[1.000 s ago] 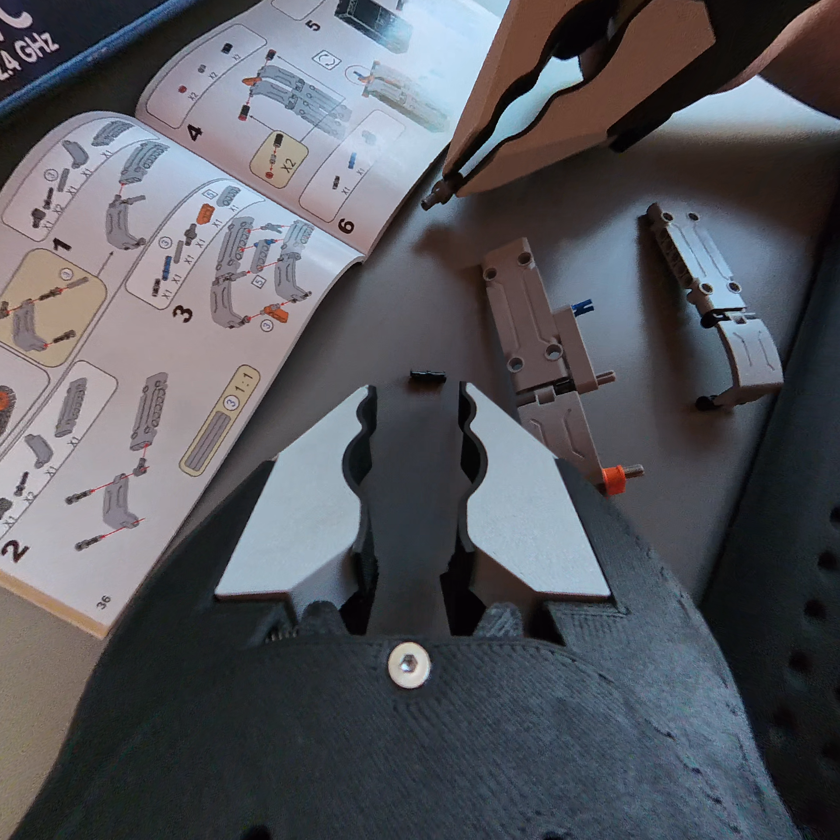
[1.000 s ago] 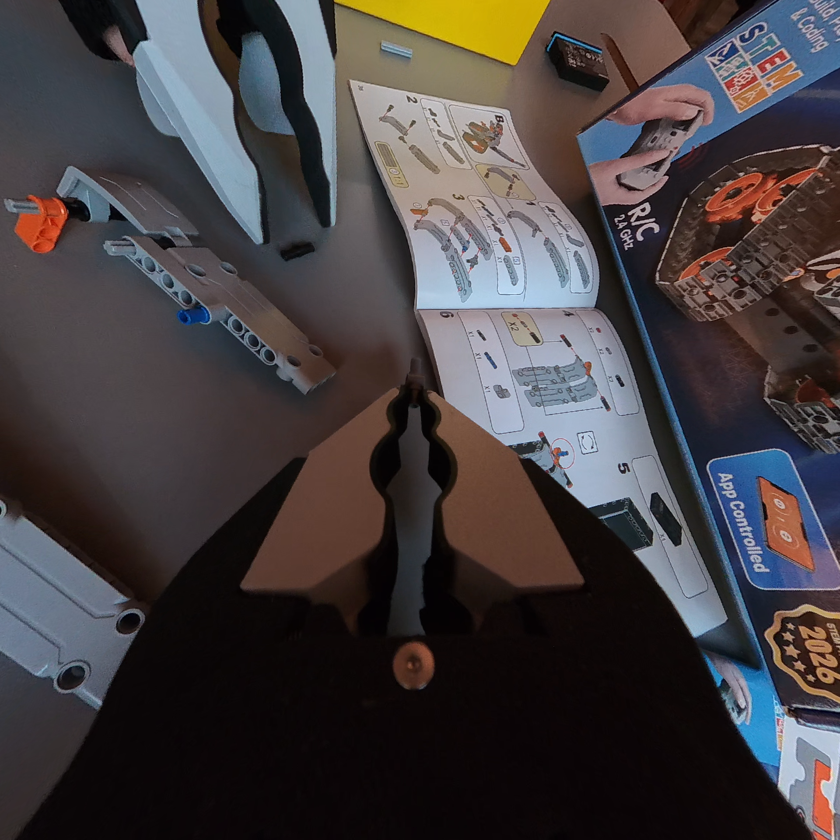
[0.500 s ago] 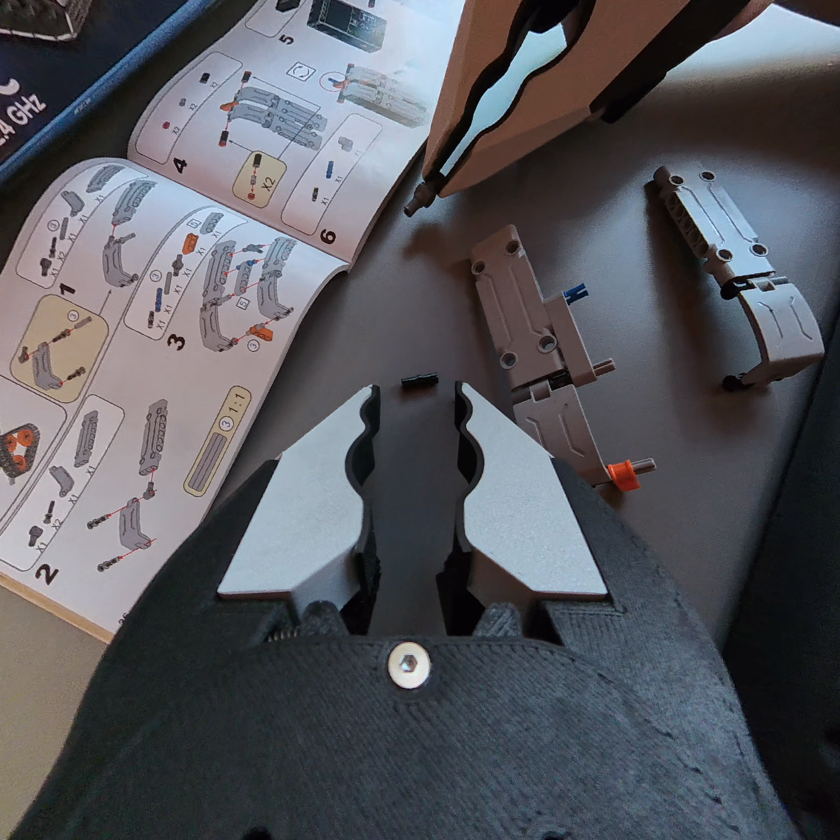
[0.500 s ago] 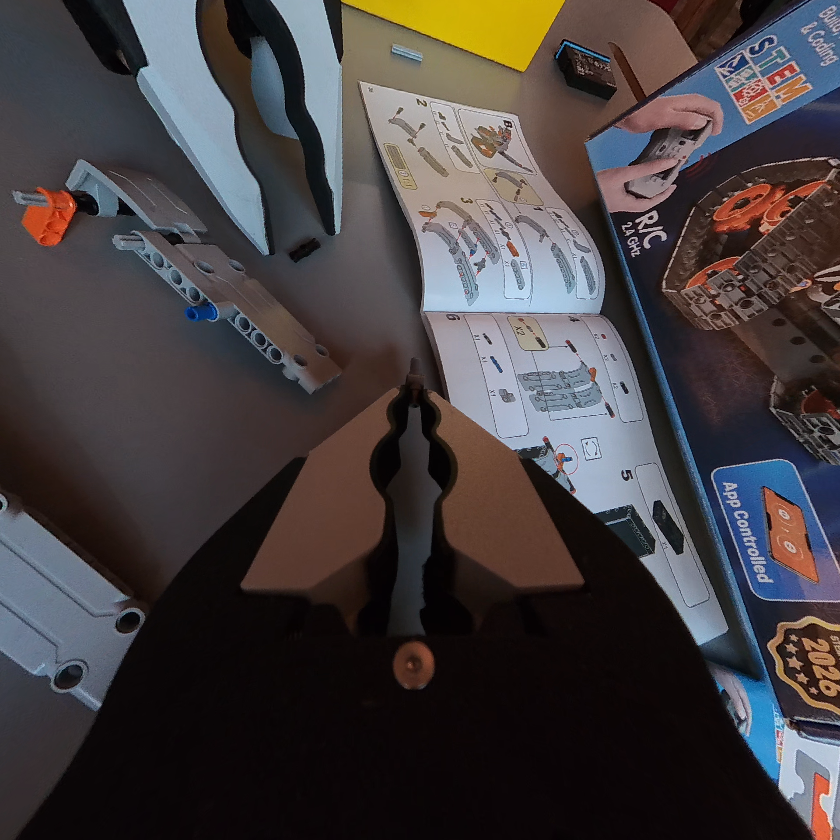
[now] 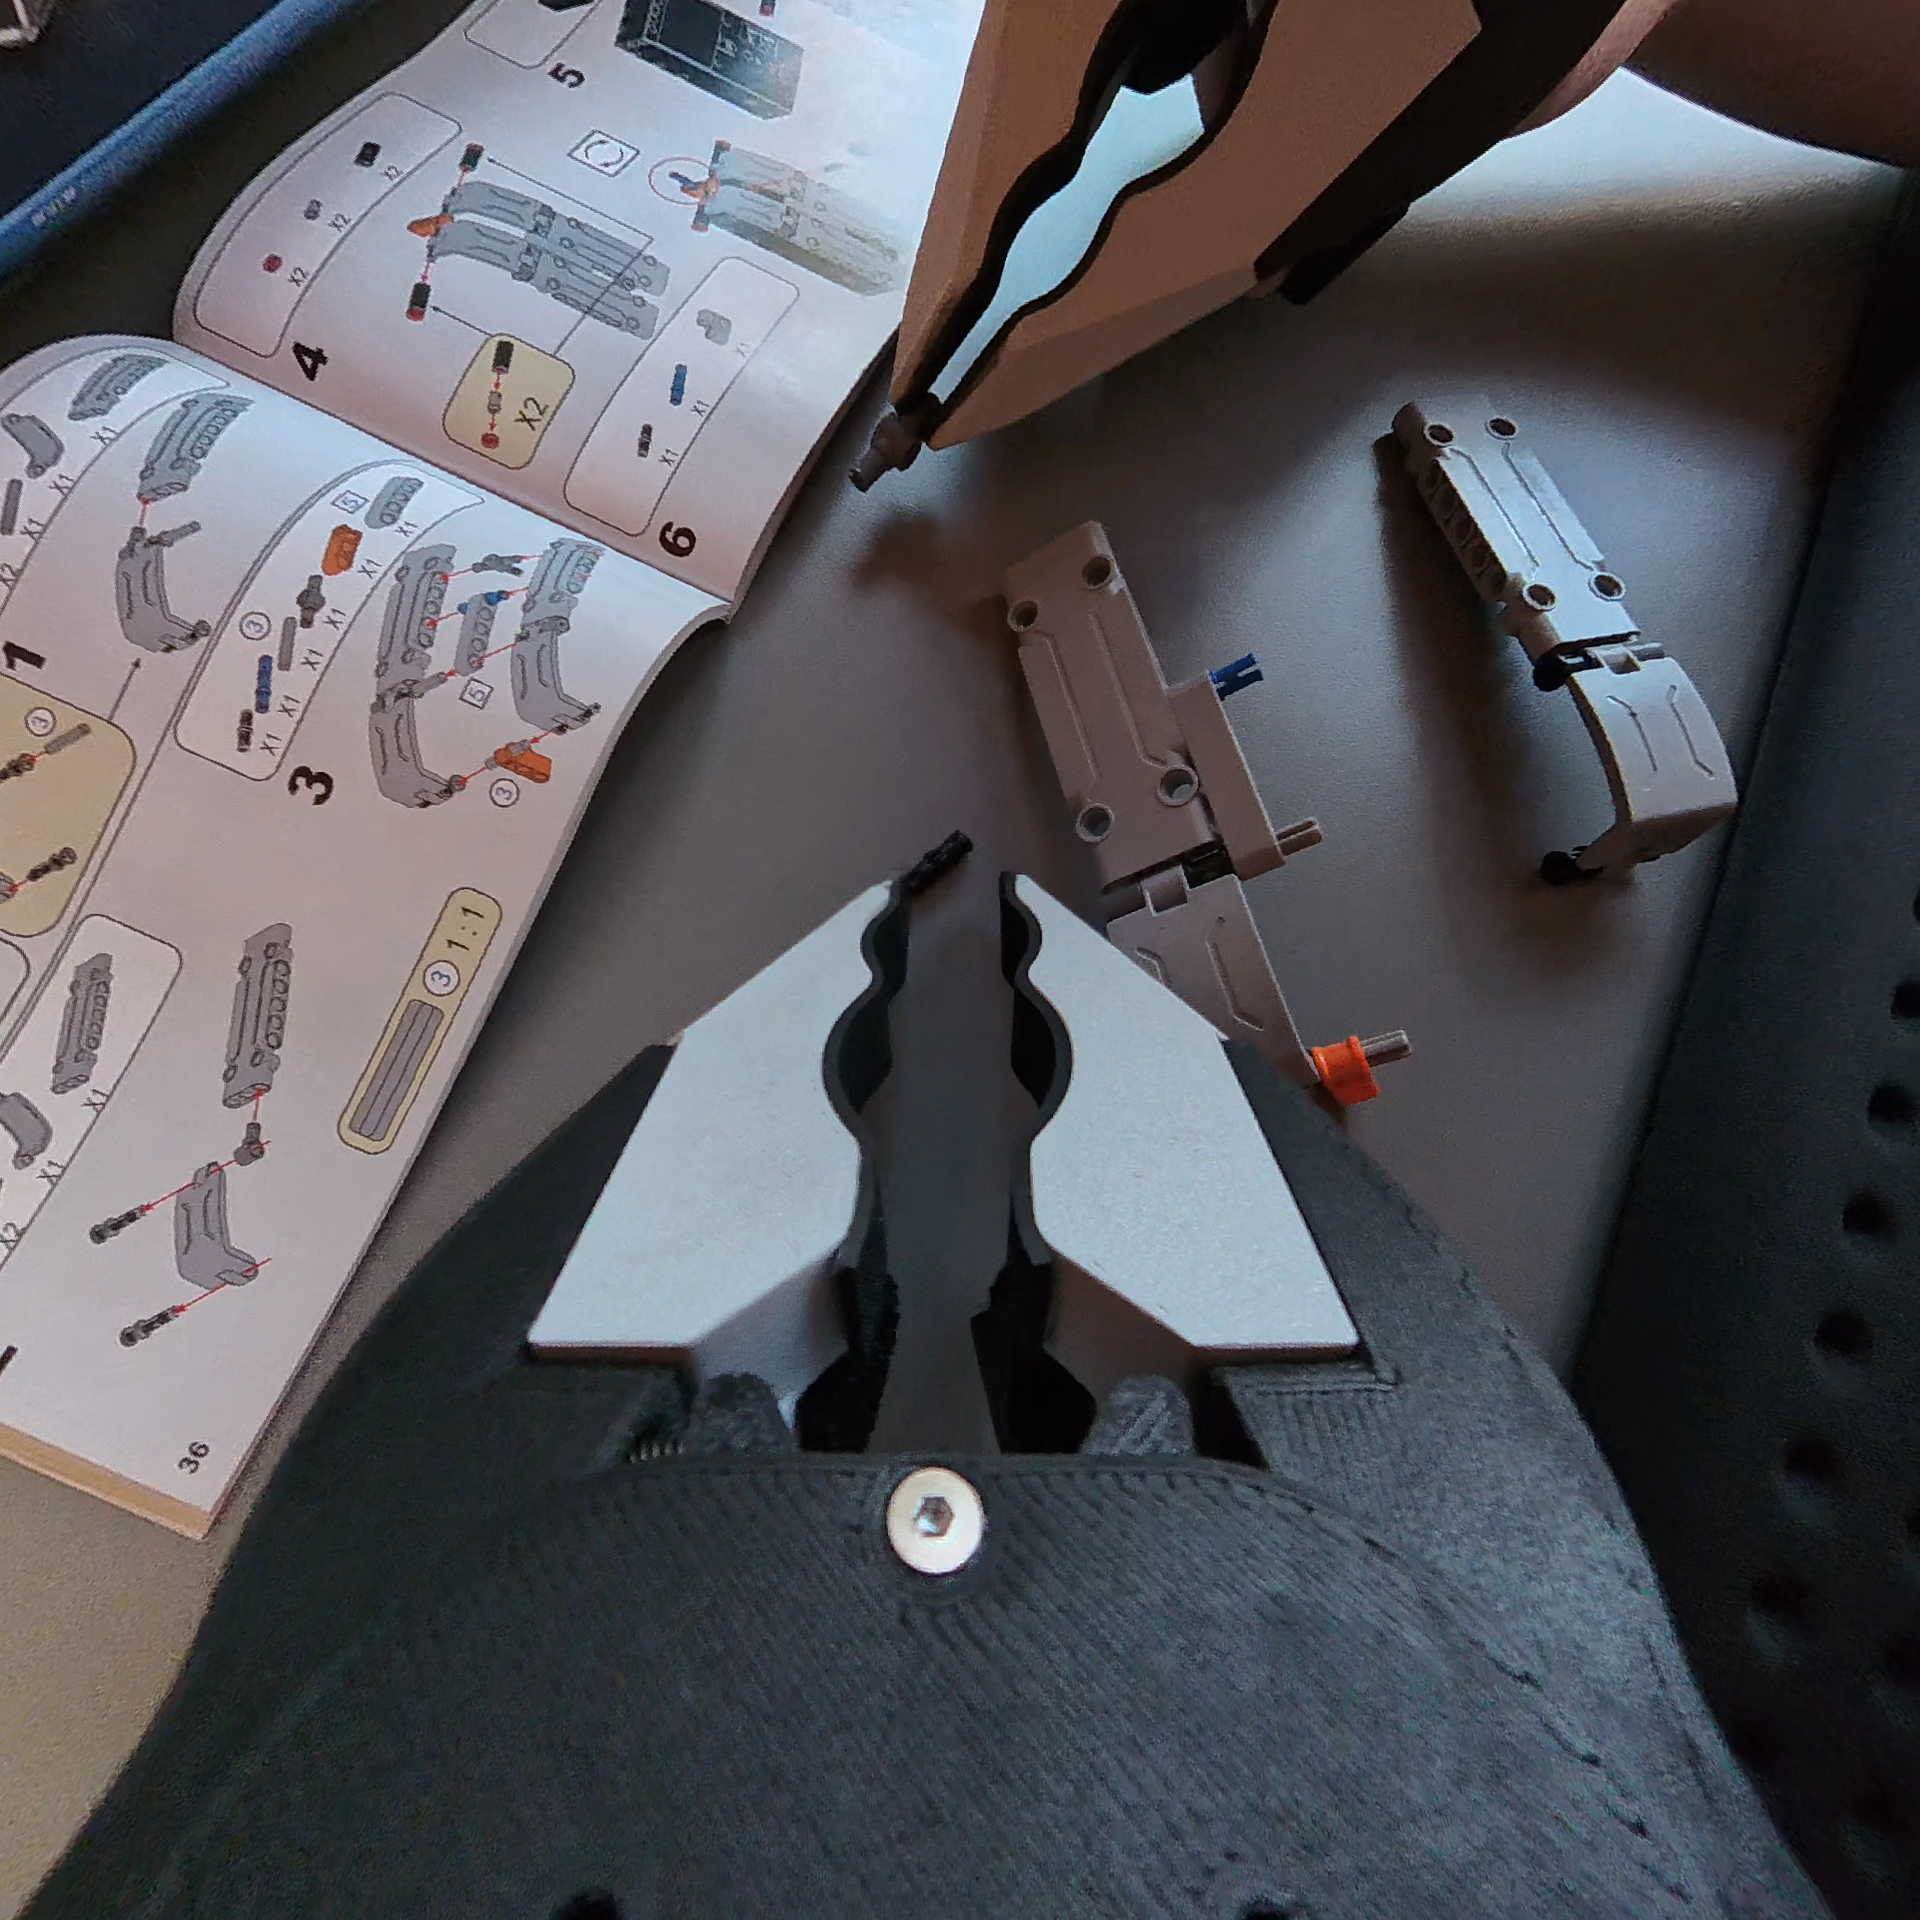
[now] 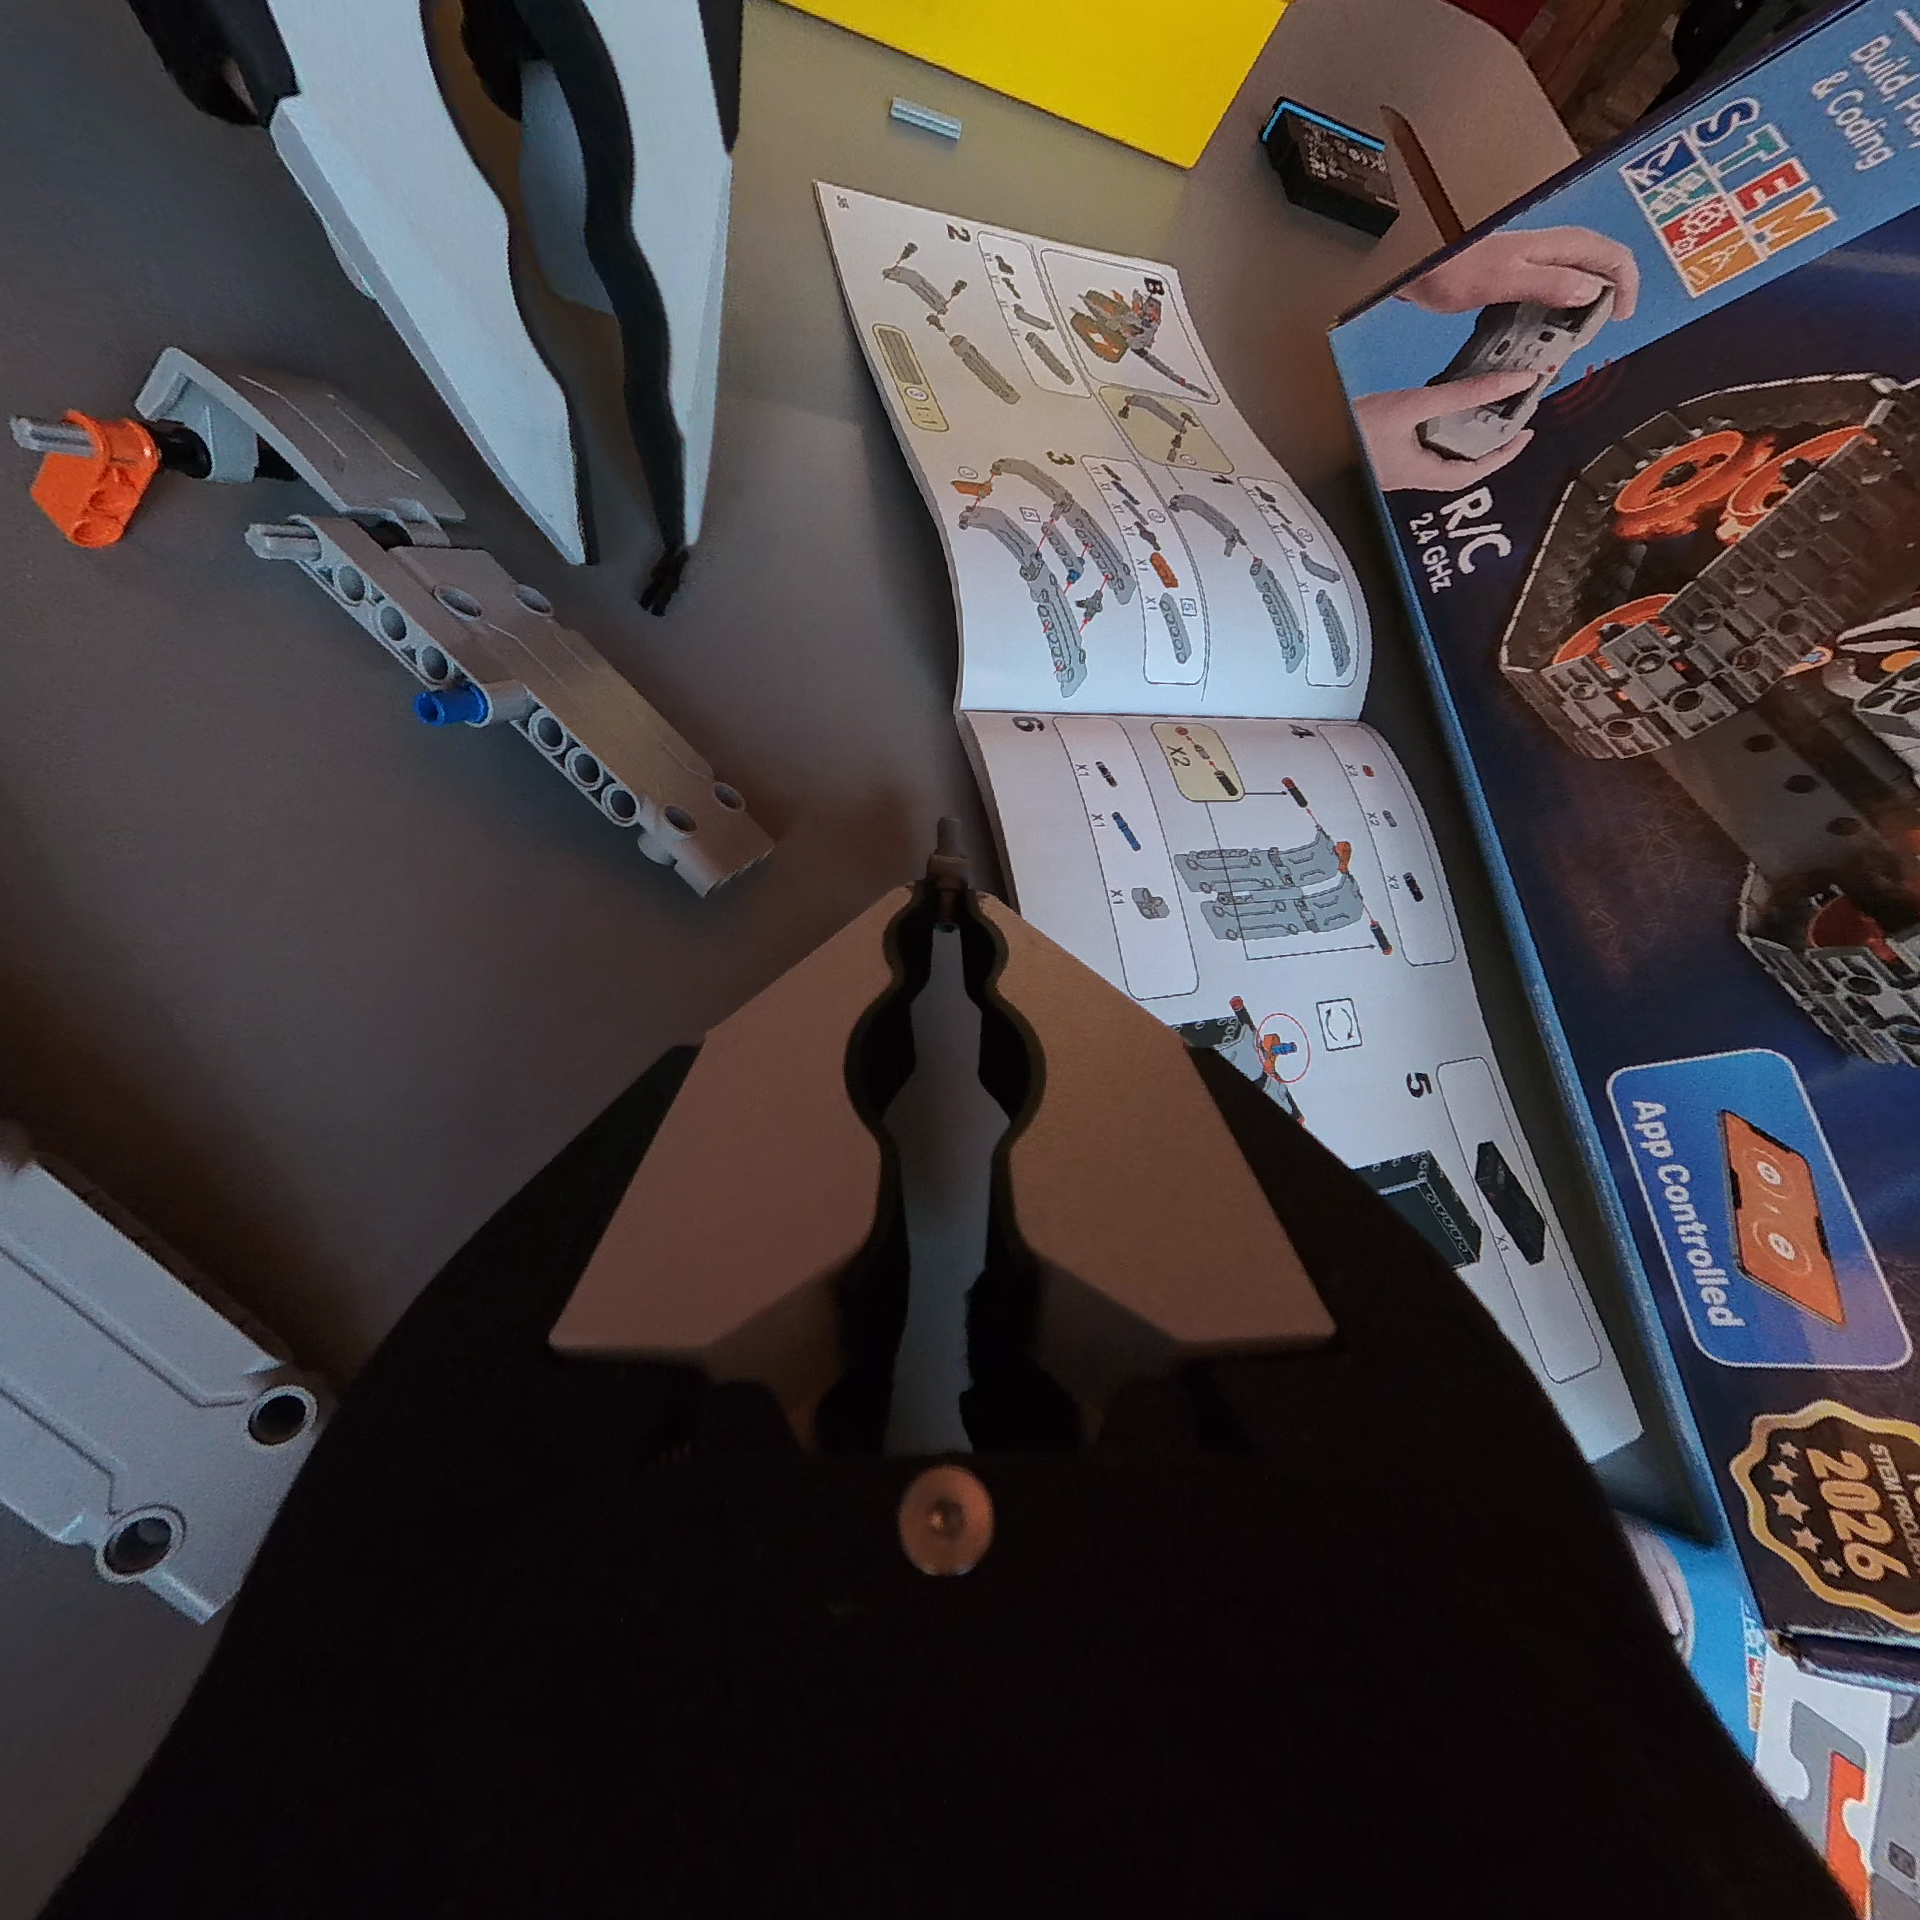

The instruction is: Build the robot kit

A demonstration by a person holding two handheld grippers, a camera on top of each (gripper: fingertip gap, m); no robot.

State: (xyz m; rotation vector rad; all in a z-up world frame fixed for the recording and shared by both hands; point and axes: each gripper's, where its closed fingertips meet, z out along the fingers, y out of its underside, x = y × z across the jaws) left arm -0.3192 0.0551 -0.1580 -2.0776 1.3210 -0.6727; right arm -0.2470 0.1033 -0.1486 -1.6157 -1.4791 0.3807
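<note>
My left gripper (image 5: 951, 883) is open, low over the grey table. A small black pin (image 5: 935, 860) lies at the tip of its left finger, tilted and touching it. It also shows in the right wrist view (image 6: 661, 587) under the left gripper (image 6: 629, 545). My right gripper (image 6: 945, 894) is shut on a small grey pin (image 6: 945, 844) that sticks out past its tips. In the left wrist view the right gripper (image 5: 909, 421) hovers by the booklet's edge with the grey pin (image 5: 875, 462). A grey beam assembly (image 5: 1132, 748) with a blue pin and orange connector (image 5: 1340, 1070) lies just right of my left gripper.
An open instruction booklet (image 5: 416, 623) lies to the left, also in the right wrist view (image 6: 1143, 623). A second grey assembly (image 5: 1558, 623) lies farther right, beside a dark perforated surface (image 5: 1818, 1247). A blue toy box (image 6: 1662, 727), a yellow sheet (image 6: 1039, 62) and a small black block (image 6: 1330, 156) lie beyond. About 10 cm separates my left fingertips from my right.
My left gripper's jaws have narrowed around the black pin. The pin has turned from crosswise to tilted against the left fingertip. The right gripper has shifted slightly, still holding its pin.
</note>
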